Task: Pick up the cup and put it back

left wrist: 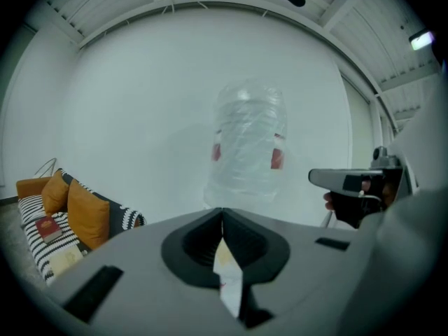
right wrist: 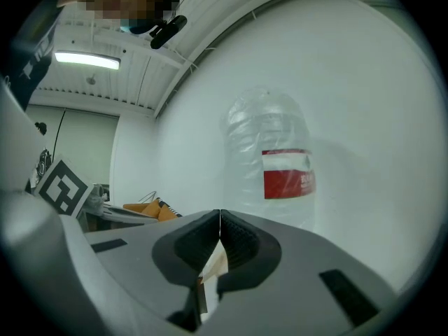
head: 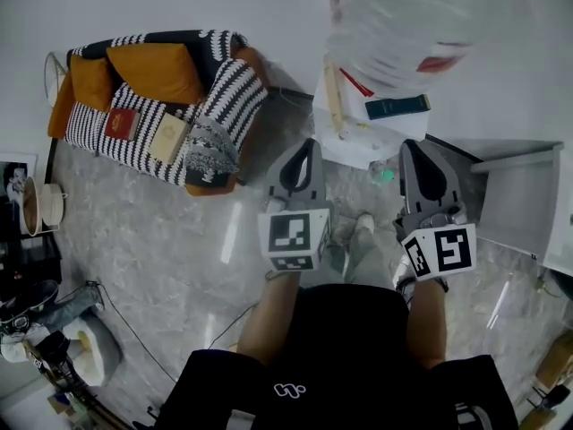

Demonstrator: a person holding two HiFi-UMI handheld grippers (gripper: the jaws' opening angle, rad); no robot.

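Closed and empty, left gripper and right gripper are facing the bottle ahead (a bump could topple it).

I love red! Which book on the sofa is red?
The left-hand book in the head view; the tan book lies right of it.

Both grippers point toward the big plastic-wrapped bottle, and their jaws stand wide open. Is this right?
Not quite. The left gripper and right gripper do point toward the bottle, but their jaws are shut, tips meeting, as each gripper view shows.
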